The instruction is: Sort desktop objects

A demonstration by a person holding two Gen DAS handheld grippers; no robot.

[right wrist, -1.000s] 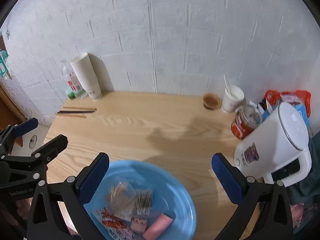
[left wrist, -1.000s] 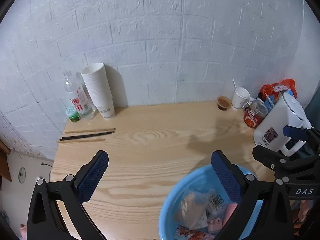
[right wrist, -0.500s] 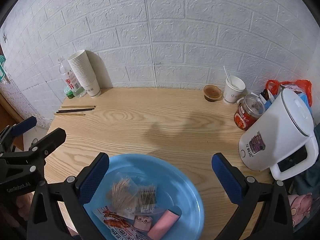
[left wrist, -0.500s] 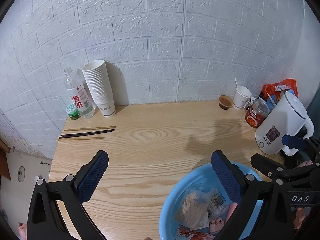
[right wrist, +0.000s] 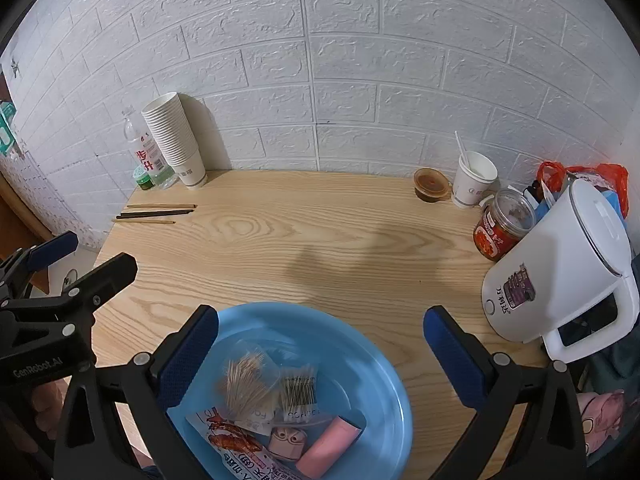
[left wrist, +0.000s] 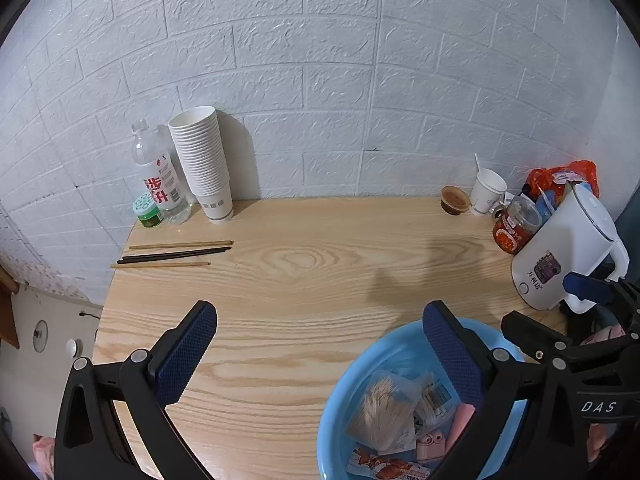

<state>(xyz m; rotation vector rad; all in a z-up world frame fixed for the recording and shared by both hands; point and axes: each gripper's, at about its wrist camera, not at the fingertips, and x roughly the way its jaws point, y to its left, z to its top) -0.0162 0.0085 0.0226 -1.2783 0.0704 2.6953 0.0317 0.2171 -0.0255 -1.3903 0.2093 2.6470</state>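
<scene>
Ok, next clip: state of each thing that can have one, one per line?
Left claw: open, empty.
Right claw: open, empty.
Blue basin: upright, holding small items.
Kettle: lid shut.
Red jar: lid on.
Cup stack: upright, leaning slightly.
Water bottle: upright; cap unclear.
Chopsticks: lying flat.

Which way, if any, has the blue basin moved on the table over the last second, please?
No: the blue basin keeps the same gap to the white kettle; only the view shifted.

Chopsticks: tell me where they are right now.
The chopsticks lie flat at the table's far left, seen in both wrist views, just in front of the stack of paper cups and the water bottle by the wall.
</scene>
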